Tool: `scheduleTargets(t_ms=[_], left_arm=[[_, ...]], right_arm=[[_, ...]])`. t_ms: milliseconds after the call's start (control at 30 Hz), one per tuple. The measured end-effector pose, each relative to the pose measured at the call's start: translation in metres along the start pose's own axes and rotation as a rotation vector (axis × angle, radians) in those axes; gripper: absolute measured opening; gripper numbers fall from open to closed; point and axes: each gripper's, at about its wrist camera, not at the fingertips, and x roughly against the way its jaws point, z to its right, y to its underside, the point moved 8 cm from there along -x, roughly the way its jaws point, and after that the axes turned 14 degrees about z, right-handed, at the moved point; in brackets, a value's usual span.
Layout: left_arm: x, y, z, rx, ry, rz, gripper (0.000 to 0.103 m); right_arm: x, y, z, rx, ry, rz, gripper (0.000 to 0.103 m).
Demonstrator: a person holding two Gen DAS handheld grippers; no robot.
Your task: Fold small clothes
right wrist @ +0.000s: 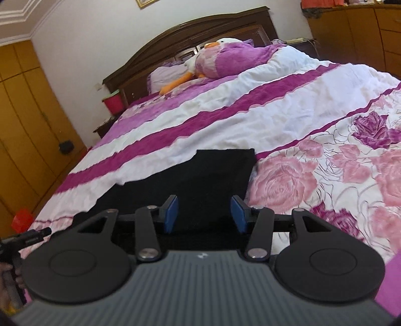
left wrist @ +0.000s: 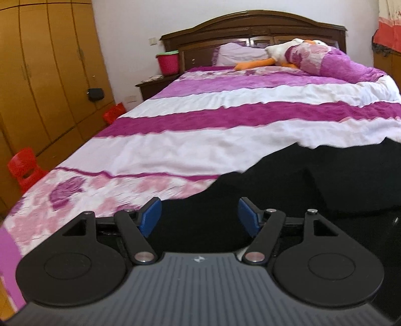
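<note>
Two grippers: left gripper [left wrist: 199, 217] and right gripper [right wrist: 204, 214], each with blue pads apart and nothing between them.
Reason: both look freed from the cloth, likely between folds.
Black garment [right wrist: 208, 173]: flat on the bedspread [right wrist: 225, 117], lower centre of the right view, lower right of the left view.
Far end: plush duck [left wrist: 288, 51] by the headboard [left wrist: 250, 23].

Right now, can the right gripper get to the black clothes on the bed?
Probably yes. The right gripper is open with nothing between its blue pads, and the black garment lies flat on the bedspread straight ahead of it. Nothing sits between them or on the cloth.
</note>
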Motion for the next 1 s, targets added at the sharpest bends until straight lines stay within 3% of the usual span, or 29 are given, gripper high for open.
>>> scheduleTargets(t_ms=[167,300,533,600,733,833,1000], left_arm=[[0.014,0.022,-0.044,-0.031,-0.053,-0.027,0.075],[0.014,0.054,-0.076,-0.055,-0.118,-0.125,0.077],[0.021,0.100,-0.097,0.075,-0.114,-0.205,0.077],[0.021,0.104,-0.097,0.153,-0.101,-0.205,0.077],[0.024,0.109,-0.099,0.476,-0.063,-0.202,0.079],[0.023,0.108,-0.101,0.678,-0.062,-0.163,0.086],[0.006,0.106,-0.101,0.851,-0.104,-0.146,0.086]], right_arm=[[0.032,-0.003,-0.021,0.013,-0.046,-0.035,0.050],[0.055,-0.001,-0.040,0.043,-0.077,-0.058,0.050],[0.060,0.059,-0.047,0.064,-0.036,-0.161,0.050],[0.054,0.079,-0.044,0.051,-0.010,-0.190,0.050],[0.044,0.106,-0.040,0.130,0.093,-0.187,0.050],[0.040,0.119,-0.040,0.131,0.099,-0.209,0.050],[0.037,0.126,-0.046,0.227,0.106,-0.213,0.049]])
